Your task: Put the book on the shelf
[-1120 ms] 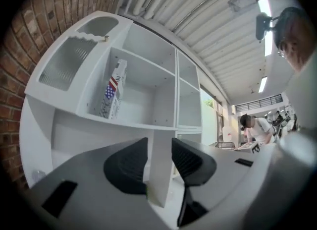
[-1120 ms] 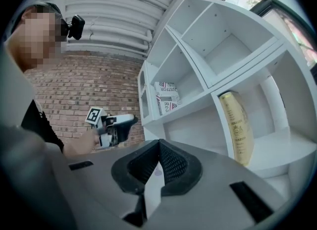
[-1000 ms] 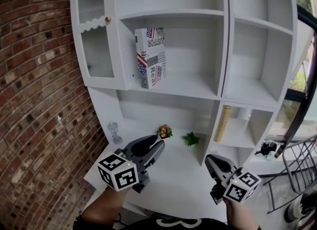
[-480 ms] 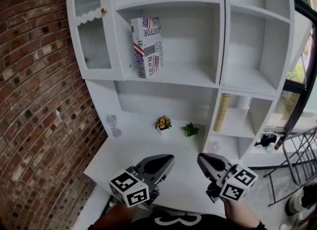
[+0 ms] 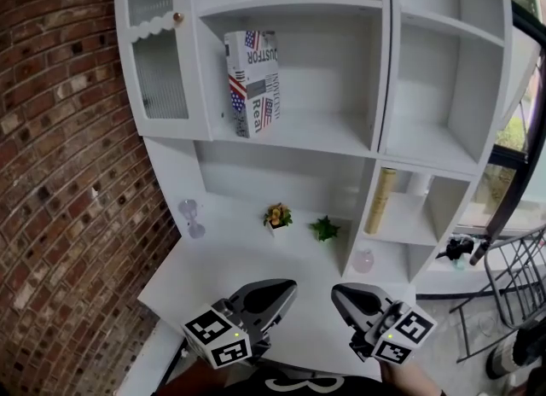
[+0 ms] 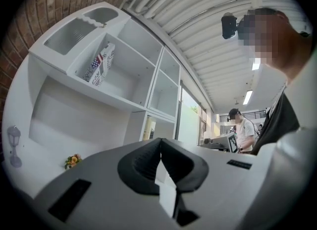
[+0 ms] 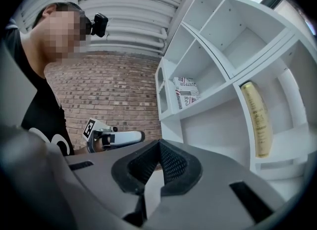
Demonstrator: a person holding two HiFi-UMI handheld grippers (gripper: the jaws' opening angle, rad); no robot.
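Book (image 5: 253, 83) upright on shelf (image 5: 307, 140), twelve o'clock.
Left gripper (image 5: 286, 288) and right gripper (image 5: 339, 294), closed and empty at six o'clock: job looks done.

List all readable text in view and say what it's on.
"JUSTFOR": upper part of the book standing on the shelf.
"Rea": lower on the same book; any letters after it are unclear.
Yellow bottle: its print is too small to read.
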